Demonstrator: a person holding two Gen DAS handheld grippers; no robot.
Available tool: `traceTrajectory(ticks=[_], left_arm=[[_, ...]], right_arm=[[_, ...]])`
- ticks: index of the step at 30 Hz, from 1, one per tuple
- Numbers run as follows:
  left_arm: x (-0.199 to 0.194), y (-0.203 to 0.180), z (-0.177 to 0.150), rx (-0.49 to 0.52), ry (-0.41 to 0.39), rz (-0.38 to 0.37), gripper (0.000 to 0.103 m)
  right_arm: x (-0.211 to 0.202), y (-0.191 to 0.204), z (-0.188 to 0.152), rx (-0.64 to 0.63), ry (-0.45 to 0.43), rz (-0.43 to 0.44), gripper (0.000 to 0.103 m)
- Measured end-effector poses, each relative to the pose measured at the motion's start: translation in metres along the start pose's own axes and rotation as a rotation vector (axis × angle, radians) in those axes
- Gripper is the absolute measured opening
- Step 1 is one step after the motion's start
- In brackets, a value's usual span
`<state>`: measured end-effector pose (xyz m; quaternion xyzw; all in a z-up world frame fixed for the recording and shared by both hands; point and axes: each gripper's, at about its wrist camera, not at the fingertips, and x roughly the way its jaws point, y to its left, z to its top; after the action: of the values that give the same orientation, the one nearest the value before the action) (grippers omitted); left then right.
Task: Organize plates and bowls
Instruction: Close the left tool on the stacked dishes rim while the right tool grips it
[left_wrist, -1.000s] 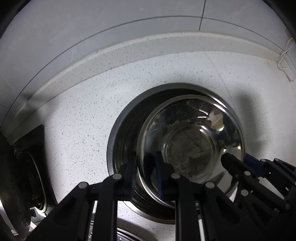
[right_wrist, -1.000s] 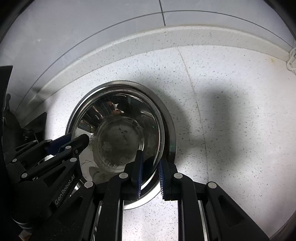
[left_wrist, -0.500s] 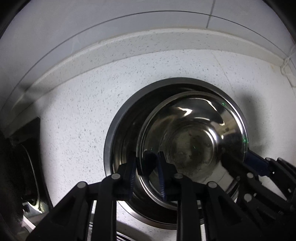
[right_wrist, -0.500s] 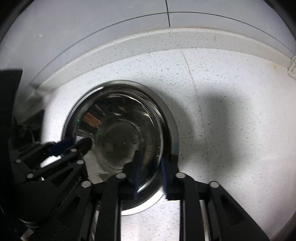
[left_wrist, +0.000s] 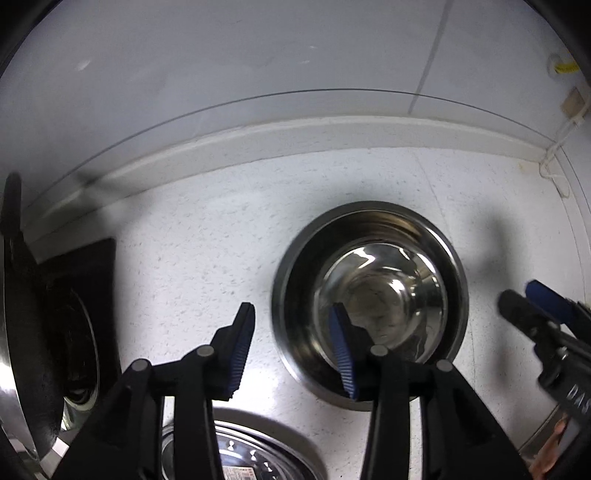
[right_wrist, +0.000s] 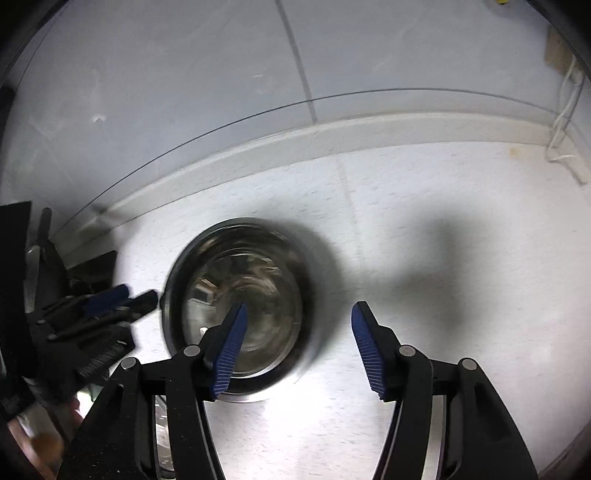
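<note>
A small shiny steel bowl (left_wrist: 384, 295) sits nested inside a larger steel bowl (left_wrist: 369, 221) on the white speckled counter (left_wrist: 207, 251). My left gripper (left_wrist: 291, 317) hovers above the stack's left rim, its jaws opening and its blue pads pressing on nothing. My right gripper (right_wrist: 298, 314) hangs above the right rim of the nested bowls (right_wrist: 236, 306), jaws also opening, nothing gripped. Each gripper shows in the other's view: the right gripper (left_wrist: 532, 306) at the right edge, the left gripper (right_wrist: 122, 299) at the left.
A black stove burner (left_wrist: 74, 314) and a dark pan (left_wrist: 26, 332) stand at the left. A perforated steel plate (left_wrist: 251, 454) lies at the near edge. The tiled wall (left_wrist: 258, 74) rises behind a raised ledge. A white cable (left_wrist: 554, 166) hangs at the far right.
Both grippers, earlier pinched on the inner bowl's rim, have let go, spread their jaws and lifted away. The bowls now look smaller and rest alone on the counter.
</note>
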<state>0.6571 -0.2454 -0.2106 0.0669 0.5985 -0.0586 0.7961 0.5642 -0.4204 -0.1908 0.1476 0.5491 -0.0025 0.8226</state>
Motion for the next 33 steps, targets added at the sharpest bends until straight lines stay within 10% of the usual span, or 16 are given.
traceTrajectory(ticks=[9, 13, 33], left_arm=[[0.026, 0.019, -0.005, -0.091, 0.073, -0.073, 0.042], [0.032, 0.018, -0.006, -0.111, 0.081, -0.110, 0.059], [0.056, 0.049, 0.002, -0.210, 0.150, -0.152, 0.060]], right_arm=[[0.016, -0.022, -0.003, 0.054, 0.056, -0.012, 0.054], [0.025, -0.029, -0.001, 0.069, 0.078, -0.001, 0.067], [0.049, -0.036, -0.002, 0.097, 0.122, 0.038, 0.069]])
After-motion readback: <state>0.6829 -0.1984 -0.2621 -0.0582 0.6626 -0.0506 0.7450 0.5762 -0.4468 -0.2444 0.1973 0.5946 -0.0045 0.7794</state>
